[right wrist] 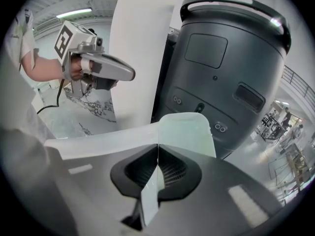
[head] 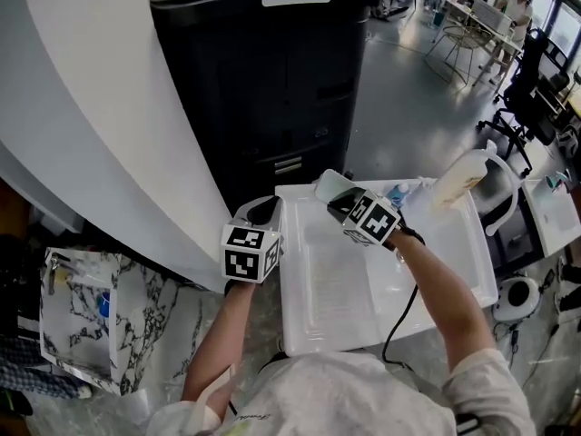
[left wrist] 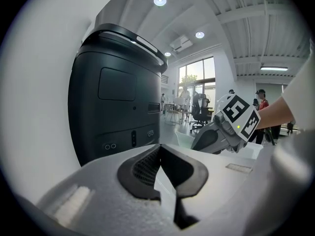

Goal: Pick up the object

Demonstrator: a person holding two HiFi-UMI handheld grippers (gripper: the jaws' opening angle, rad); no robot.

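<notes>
White tray [head: 327, 330] lies nearest the person. Left gripper [left wrist: 158, 151] sits at the tray's left edge, jaws together, nothing held. Right gripper [right wrist: 157, 149] is over the tray's far left corner, jaws clamped on a thin translucent plastic piece [right wrist: 189, 132] that juts forward past them. Black machine [head: 263, 80] stands beyond

The tray [head: 363, 316] lies straight before me. The tall machine [head: 263, 80] stands just behind its far edge, and the pillar [head: 109, 107] is to the left of both. My left claw [head: 263, 211] sits at the tray's far left corner. My right claw [head: 338, 198] is over the tray's far end, with a thin sheet [right wrist: 184, 132] held in it.
</notes>
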